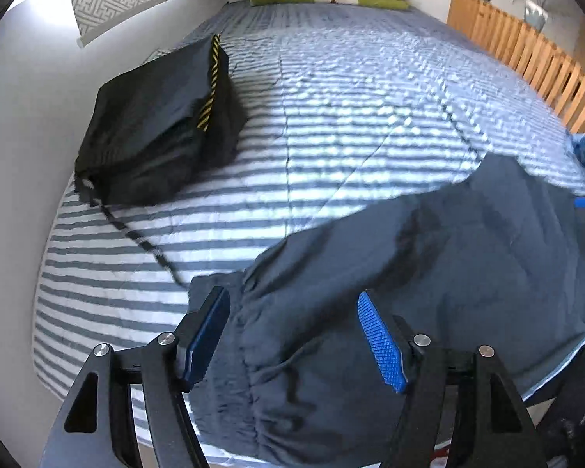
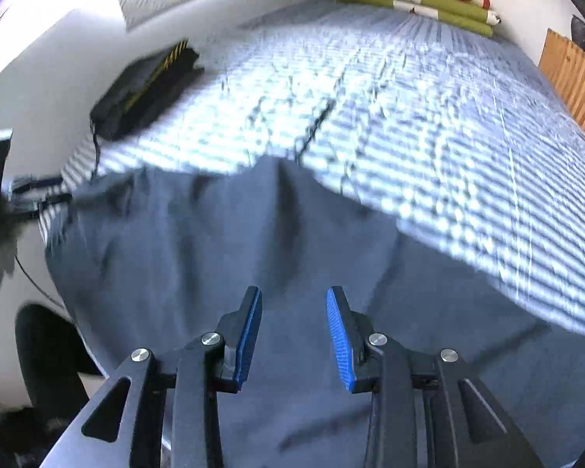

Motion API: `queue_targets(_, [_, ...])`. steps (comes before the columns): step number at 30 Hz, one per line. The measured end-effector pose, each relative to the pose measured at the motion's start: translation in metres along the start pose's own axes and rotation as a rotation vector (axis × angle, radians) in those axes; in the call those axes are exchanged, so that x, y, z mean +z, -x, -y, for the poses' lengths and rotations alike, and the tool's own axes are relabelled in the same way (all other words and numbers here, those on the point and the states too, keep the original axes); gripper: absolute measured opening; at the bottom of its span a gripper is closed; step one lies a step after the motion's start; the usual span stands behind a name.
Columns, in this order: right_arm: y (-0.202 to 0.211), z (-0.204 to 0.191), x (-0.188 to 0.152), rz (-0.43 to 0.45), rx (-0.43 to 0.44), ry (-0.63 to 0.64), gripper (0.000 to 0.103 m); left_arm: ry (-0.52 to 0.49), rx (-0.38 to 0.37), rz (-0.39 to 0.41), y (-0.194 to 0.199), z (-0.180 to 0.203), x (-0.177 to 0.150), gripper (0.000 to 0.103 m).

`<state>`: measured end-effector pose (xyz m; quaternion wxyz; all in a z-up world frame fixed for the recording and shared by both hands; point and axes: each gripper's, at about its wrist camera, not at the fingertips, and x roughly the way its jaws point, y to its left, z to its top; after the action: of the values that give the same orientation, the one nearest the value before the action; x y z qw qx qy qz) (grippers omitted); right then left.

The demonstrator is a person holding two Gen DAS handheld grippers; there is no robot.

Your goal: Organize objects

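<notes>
Right wrist: garment (image 2: 292, 241) beneath tool (image 2: 294, 335)

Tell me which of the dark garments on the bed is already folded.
The black garment with the yellow-striped trim, a squared bundle by the wall. The dark blue-grey garment near the grippers lies spread out and rumpled.

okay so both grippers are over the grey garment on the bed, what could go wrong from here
The grey garment lies rumpled at the bed's near edge; a pull toward that edge could drag it off the striped cover.

Both the left gripper and right gripper have open jaws, so closing now may catch only a loose fold.

The black folded garment's trailing cord could snag.
</notes>
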<state>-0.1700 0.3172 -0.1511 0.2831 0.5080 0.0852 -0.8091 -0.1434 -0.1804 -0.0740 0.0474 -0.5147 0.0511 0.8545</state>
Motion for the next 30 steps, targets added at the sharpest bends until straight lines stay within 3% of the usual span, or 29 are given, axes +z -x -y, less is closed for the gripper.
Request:
queue_targets(4, [-0.010,-0.031,0.014,0.016,0.099,0.027,0.032,0.126,0.038,0.005,0.008,-0.039,-0.006,0.073])
queue_targets(9, [-0.024,-0.080,0.006,-0.012,0.151,0.124,0.032,0.319,-0.009,-0.081,-0.006,-0.097,-0.043,0.075])
queue_targets(13, [-0.031,-0.104,0.000,-0.036,0.168,0.163,0.032,0.426,-0.140,-0.129,-0.029,-0.117,-0.064,0.088])
queue_targets(18, [-0.027,-0.118,-0.012,-0.050,0.156,0.186,0.032,0.418,-0.156,-0.169,-0.065,-0.110,-0.069,0.088])
queue_targets(21, [-0.026,-0.121,-0.017,-0.060,0.149,0.189,0.032,0.400,-0.145,-0.123,-0.072,-0.095,-0.071,0.095])
queue_targets(23, [-0.027,-0.124,-0.019,-0.065,0.139,0.193,0.032,0.303,-0.084,-0.108,-0.073,-0.073,-0.071,0.090])
queue_targets(25, [-0.028,-0.126,-0.018,-0.071,0.134,0.193,0.032,0.266,-0.087,-0.089,-0.068,-0.058,-0.069,0.065])
queue_targets(30, [-0.031,-0.137,-0.013,-0.066,0.132,0.199,0.032,0.321,-0.079,-0.072,-0.055,-0.061,-0.067,0.044])
